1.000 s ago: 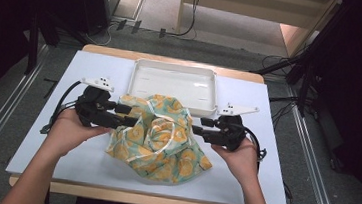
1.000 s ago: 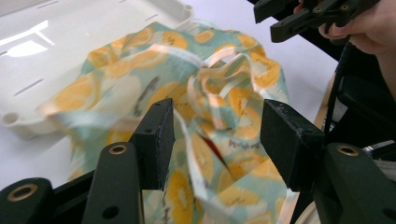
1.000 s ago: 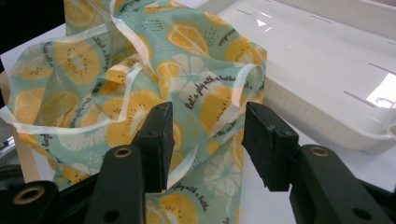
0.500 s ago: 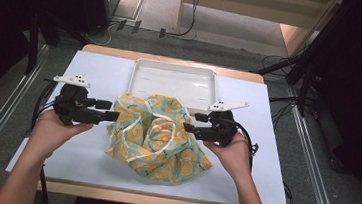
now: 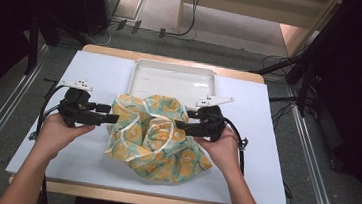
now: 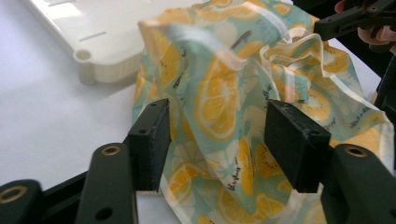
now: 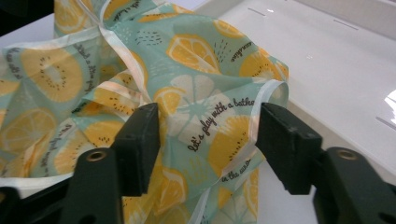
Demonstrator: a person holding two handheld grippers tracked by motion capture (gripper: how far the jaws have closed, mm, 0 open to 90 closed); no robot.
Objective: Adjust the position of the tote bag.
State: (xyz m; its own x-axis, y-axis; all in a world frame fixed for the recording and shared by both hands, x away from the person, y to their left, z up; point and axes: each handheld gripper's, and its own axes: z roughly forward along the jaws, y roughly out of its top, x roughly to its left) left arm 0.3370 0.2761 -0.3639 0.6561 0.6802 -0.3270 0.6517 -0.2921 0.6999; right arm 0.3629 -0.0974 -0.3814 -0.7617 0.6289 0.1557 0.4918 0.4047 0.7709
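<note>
Cloth [image 5: 158, 135] is lying crumpled while both grippers, left [image 5: 112, 119] and right [image 5: 179, 125], are gaping; each should be pinching a hem edge squarely.

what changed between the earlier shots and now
The left gripper drew back out of the cloth to its left edge; the right gripper shifted slightly left along the cloth's right side. The right jaws have just been opening; both pairs now stand open with cloth between them, not pinched. The cloth heap and white tray stayed put.
</note>
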